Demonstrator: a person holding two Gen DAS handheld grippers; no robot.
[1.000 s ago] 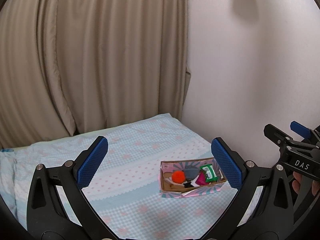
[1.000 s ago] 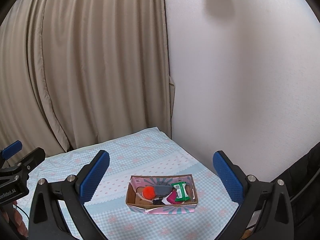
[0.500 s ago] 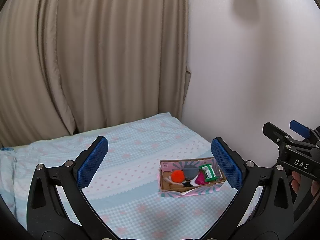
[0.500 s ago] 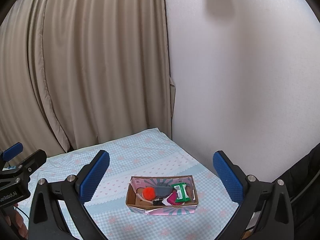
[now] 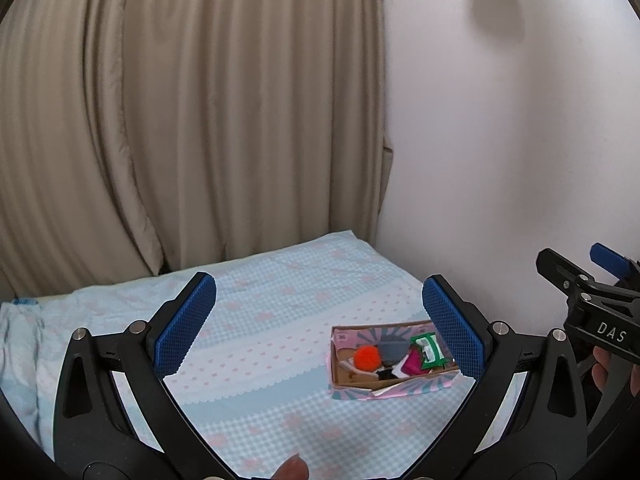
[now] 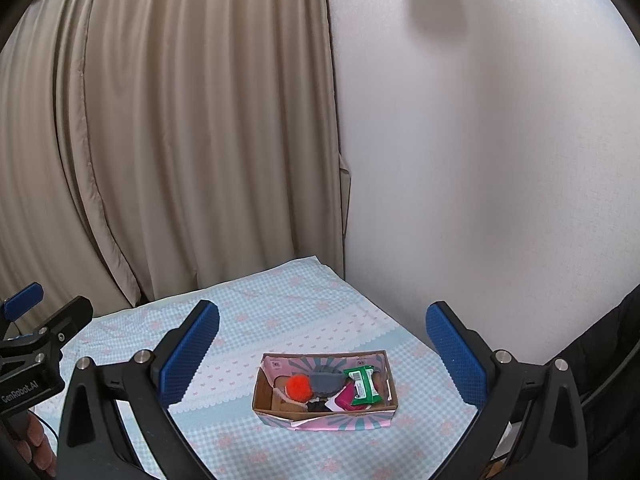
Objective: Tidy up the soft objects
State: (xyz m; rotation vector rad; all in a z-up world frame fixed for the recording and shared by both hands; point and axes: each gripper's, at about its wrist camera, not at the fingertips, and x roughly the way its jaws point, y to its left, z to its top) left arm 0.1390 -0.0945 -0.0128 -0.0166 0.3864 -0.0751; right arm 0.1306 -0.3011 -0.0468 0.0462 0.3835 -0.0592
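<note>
A small cardboard box point(image 5: 354, 379) point(image 6: 324, 417) with pink and teal sides sits on the bed point(image 5: 260, 340) point(image 6: 280, 320) near the wall. It holds an orange pom-pom point(image 5: 367, 357) point(image 6: 298, 387), a grey soft piece point(image 5: 391, 351) point(image 6: 327, 382), a green packet point(image 5: 429, 351) point(image 6: 363, 385), a magenta item point(image 5: 413, 361) point(image 6: 346, 397) and a small black item point(image 5: 385, 373). My left gripper point(image 5: 320, 328) is open and empty, held above the bed left of the box. My right gripper point(image 6: 322, 340) is open and empty, above and behind the box.
Beige curtains point(image 5: 180, 120) point(image 6: 160, 120) hang behind the bed. A white wall point(image 5: 520, 140) point(image 6: 500, 140) runs along its right side. The other gripper shows at each view's edge, in the left wrist view point(image 5: 592, 320) and the right wrist view point(image 6: 32, 344). A dark garment point(image 6: 616, 340) is at the right.
Both views have shifted only slightly; the box sits a touch lower and more central in the right wrist view. Both grippers stay open.
</note>
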